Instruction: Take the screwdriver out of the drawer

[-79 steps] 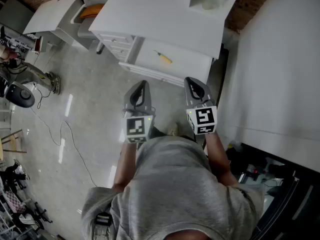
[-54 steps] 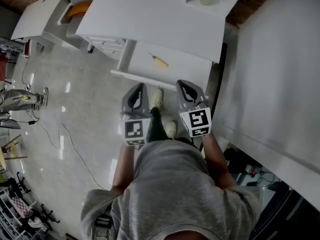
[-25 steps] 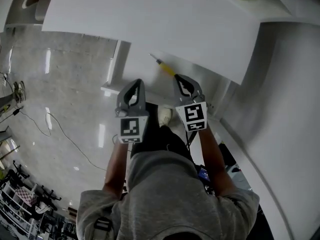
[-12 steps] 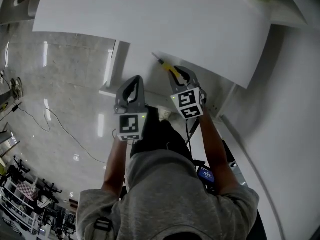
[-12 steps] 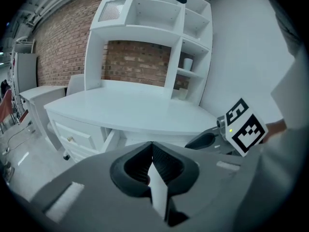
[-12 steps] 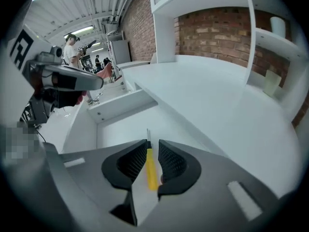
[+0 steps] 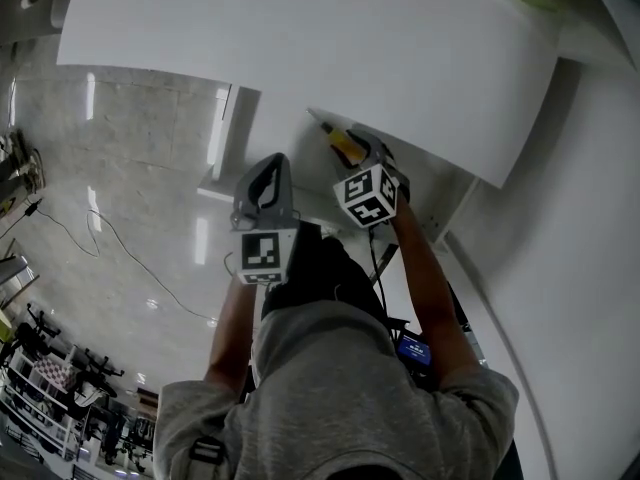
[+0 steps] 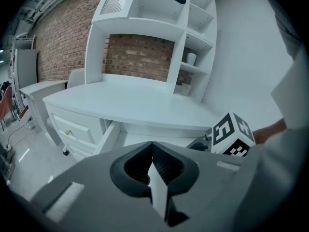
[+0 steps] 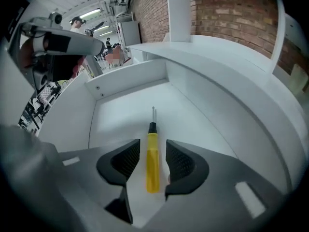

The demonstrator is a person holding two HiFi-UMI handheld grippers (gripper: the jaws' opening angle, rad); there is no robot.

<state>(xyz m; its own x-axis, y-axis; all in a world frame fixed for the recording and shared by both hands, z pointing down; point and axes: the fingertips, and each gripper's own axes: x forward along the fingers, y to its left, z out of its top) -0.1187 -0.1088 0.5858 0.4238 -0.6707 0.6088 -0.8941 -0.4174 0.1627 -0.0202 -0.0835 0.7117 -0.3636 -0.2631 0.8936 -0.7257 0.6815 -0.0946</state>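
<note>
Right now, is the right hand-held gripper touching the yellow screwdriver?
Apart. The right gripper view shows the right hand-held gripper, jaws just opening, straddling the screwdriver with white drawer floor visible on both sides.

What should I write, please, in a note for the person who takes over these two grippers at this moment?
Left gripper: shut, empty, held in front of the desk.
Right gripper: jaws have just been opening; now open, one on each side of the yellow handle of the screwdriver, not pressing it.
The screwdriver lies flat in the open drawer.
Done: drawer open, right gripper lined up.
To do: close on the handle, lift it out.
</note>
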